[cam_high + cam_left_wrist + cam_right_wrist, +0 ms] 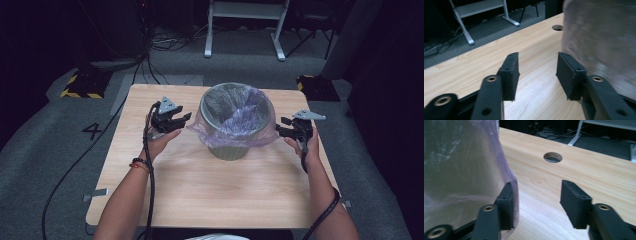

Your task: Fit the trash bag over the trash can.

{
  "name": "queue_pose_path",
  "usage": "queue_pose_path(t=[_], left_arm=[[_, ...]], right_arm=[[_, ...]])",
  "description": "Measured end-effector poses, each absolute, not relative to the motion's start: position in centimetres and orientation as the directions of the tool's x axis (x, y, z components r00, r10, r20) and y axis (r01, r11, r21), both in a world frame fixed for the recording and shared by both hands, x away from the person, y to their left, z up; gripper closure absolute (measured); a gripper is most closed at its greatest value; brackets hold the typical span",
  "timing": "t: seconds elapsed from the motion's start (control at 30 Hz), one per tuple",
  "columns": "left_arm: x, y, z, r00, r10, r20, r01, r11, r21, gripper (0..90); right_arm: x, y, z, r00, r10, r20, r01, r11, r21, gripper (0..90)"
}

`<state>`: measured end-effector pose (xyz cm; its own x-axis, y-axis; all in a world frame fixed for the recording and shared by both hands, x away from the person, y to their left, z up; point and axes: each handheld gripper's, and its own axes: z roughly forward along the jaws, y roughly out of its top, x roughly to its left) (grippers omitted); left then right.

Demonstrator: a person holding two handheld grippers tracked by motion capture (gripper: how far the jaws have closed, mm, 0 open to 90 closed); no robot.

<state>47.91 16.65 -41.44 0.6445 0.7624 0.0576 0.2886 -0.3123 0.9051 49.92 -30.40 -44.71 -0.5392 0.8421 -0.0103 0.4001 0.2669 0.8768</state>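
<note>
A grey waste bin (231,149) stands at the middle of the wooden table (210,190), lined with a thin purple plastic bag (240,122) whose edge is folded down over the rim. My left gripper (184,120) sits just left of the bin, jaws open; in the left gripper view (537,72) nothing is between them and the bag-covered bin (599,37) is blurred at the right. My right gripper (280,127) is at the bin's right side, open (536,200). The bag (461,170) hangs against its left jaw, and the pads do not press on it.
A round cable hole (552,157) pierces the tabletop near its far edge. White metal frame legs (245,20) stand on the carpet behind the table. Yellow-and-black blocks (82,85) lie on the floor by both far corners, with cables trailing at the left.
</note>
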Motion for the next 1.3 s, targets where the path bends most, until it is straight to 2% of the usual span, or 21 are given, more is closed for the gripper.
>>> queue_pose_path(t=[0.17, 0.3, 0.47, 0.63, 0.77, 0.8, 0.9, 1.0, 1.3], left_arm=[[45.9, 16.8, -41.5, 0.678, 0.726, 0.116, 0.258, -0.383, 0.887, 41.9], [44.8, 16.5, -41.8, 0.723, 0.679, 0.127, 0.241, -0.419, 0.875, 34.7], [44.0, 15.4, -41.8, 0.775, 0.613, 0.153, 0.191, -0.458, 0.868, 30.0], [43.3, 14.3, -41.1, 0.782, 0.591, 0.198, 0.142, -0.478, 0.867, 30.7], [43.0, 14.1, -40.7, 0.793, 0.570, 0.213, 0.113, -0.482, 0.869, 50.4], [43.0, 14.1, -40.7, 0.801, 0.560, 0.210, 0.108, -0.481, 0.870, 58.8], [42.9, 14.0, -40.7, 0.801, 0.555, 0.225, 0.101, -0.497, 0.862, 74.6], [42.7, 14.0, -40.7, 0.801, 0.550, 0.236, 0.090, -0.500, 0.861, 87.5], [42.5, 13.5, -41.0, 0.809, 0.531, 0.251, 0.088, -0.532, 0.842, 89.7]], right_arm=[[48.7, -30.7, -44.6, -0.555, 0.829, -0.064, 0.370, 0.315, 0.874, 36.5], [47.9, -31.1, -44.7, -0.573, 0.814, -0.092, 0.355, 0.348, 0.868, 32.9], [47.9, -31.5, -44.5, -0.550, 0.826, -0.124, 0.358, 0.367, 0.858, 31.6], [47.6, -31.4, -43.6, -0.548, 0.824, -0.144, 0.329, 0.370, 0.869, 32.1], [46.8, -31.2, -42.5, -0.557, 0.813, -0.170, 0.288, 0.381, 0.879, 34.3], [46.6, -31.1, -42.3, -0.561, 0.808, -0.180, 0.276, 0.388, 0.879, 35.6], [45.9, -30.7, -41.8, -0.573, 0.790, -0.215, 0.244, 0.416, 0.876, 43.7], [45.3, -30.3, -41.6, -0.583, 0.774, -0.248, 0.210, 0.438, 0.874, 46.4], [43.5, -30.0, -40.6, -0.642, 0.736, -0.214, 0.161, 0.403, 0.901, 36.1]])
